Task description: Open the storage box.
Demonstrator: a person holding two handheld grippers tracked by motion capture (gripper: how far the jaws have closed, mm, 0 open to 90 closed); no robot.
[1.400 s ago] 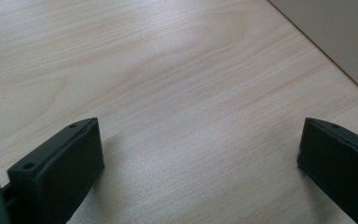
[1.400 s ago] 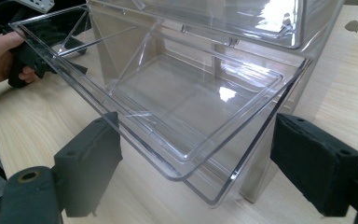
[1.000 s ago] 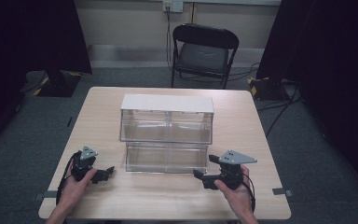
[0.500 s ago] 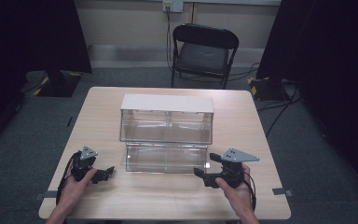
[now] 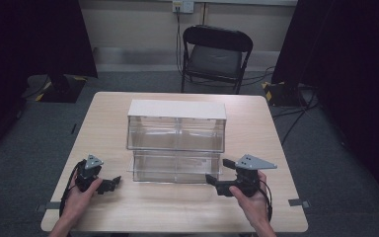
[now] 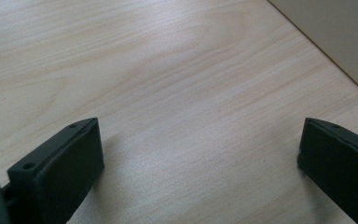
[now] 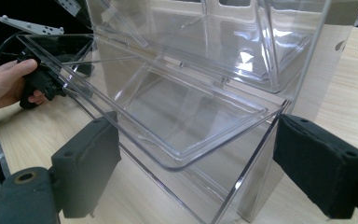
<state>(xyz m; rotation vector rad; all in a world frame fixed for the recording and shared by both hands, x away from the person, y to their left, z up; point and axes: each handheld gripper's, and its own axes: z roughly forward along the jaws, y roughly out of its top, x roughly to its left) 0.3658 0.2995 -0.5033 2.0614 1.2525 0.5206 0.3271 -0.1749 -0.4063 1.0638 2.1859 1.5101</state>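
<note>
The table (image 5: pixel 256 212) carried one clear acrylic two-tier bin (image 5: pixel 176 132) with a white top, set at the middle and slightly toward the far edge; its lower tier reached toward the near edge, and that tier's hinged lid (image 7: pixel 168 112) stood lifted and tilted. I counted one bin, two tiers, two grippers and, beyond the far edge, one folding chair (image 5: pixel 216 54).

My right gripper (image 5: pixel 212 178) sat near the near-right corner, just beside the lower tier's right front corner — its jaws were wide apart and held nothing, with the lid's rim lying between them in the right gripper view. My left gripper (image 5: pixel 112 183) rested toward the near-left corner, well apart from the bin, jaws also spread wide over bare wood and empty.

The risk, as I judged it, was the slick plastic: a pinch too near the lid's rim could slip off and let the lid drop. Pushing sideways could also slide the whole light bin across the table, since my left gripper braced nothing.
</note>
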